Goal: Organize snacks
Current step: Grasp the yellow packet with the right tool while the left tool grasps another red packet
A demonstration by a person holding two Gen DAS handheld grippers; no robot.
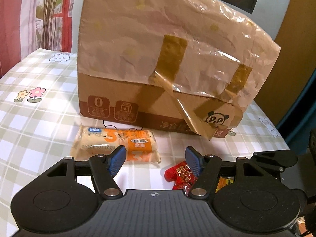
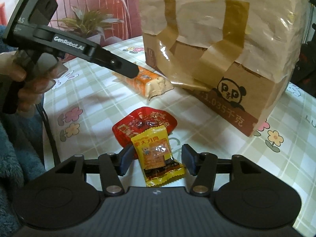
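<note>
An orange and cream snack bar (image 1: 116, 143) lies on the checked tablecloth in front of a tall cardboard box (image 1: 167, 59). My left gripper (image 1: 156, 162) is open and hovers just short of the bar. A red snack packet (image 1: 180, 174) lies under its right finger. In the right wrist view my right gripper (image 2: 158, 163) is open around a yellow snack packet (image 2: 158, 158), which overlaps the red packet (image 2: 142, 126). The bar (image 2: 150, 81), the box (image 2: 217, 49) and the left gripper's body (image 2: 71, 45) also show there.
The table (image 1: 35, 118) has a green checked cloth with flower and rabbit prints. Loose brown tape (image 1: 189, 110) hangs off the box front. A potted plant (image 2: 88, 23) and a red chair stand behind the table's far left. The table edge runs at the right (image 1: 280, 138).
</note>
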